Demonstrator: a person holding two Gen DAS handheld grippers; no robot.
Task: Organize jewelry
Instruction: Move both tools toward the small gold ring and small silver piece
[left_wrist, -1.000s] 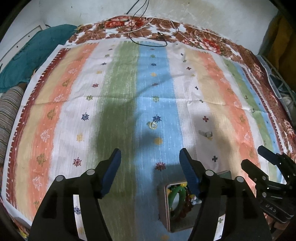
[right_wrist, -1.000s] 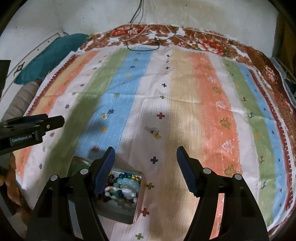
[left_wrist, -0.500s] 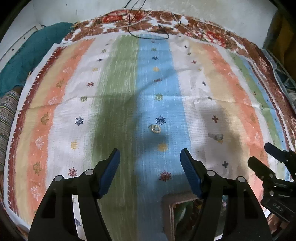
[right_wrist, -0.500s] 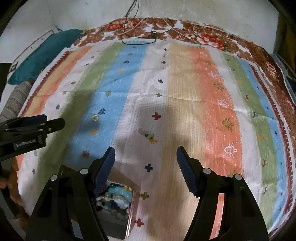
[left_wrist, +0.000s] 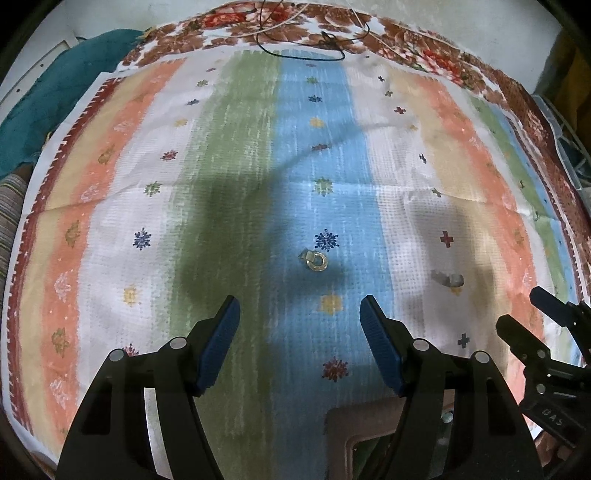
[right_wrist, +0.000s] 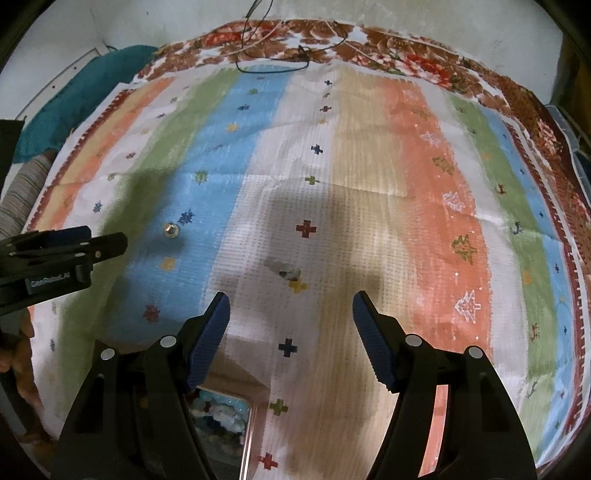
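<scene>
While jaws gape, ring (left_wrist: 317, 259) lies ahead, untouched.

Right gripper (right_wrist: 291, 328) jaws spread above striped cloth (right_wrist: 406, 192), silver earring (right_wrist: 286, 272) ahead, bead-filled tin (right_wrist: 221, 417) below-left, gold ring (right_wrist: 171, 231) far left

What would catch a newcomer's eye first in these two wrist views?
The striped cloth fills both views, and two small loose pieces lie on it: a gold ring on the blue stripe, ahead of the open left gripper, and a silvery piece on the white stripe, ahead of the open right gripper. A tin of beaded jewelry sits at the near edge.
</scene>
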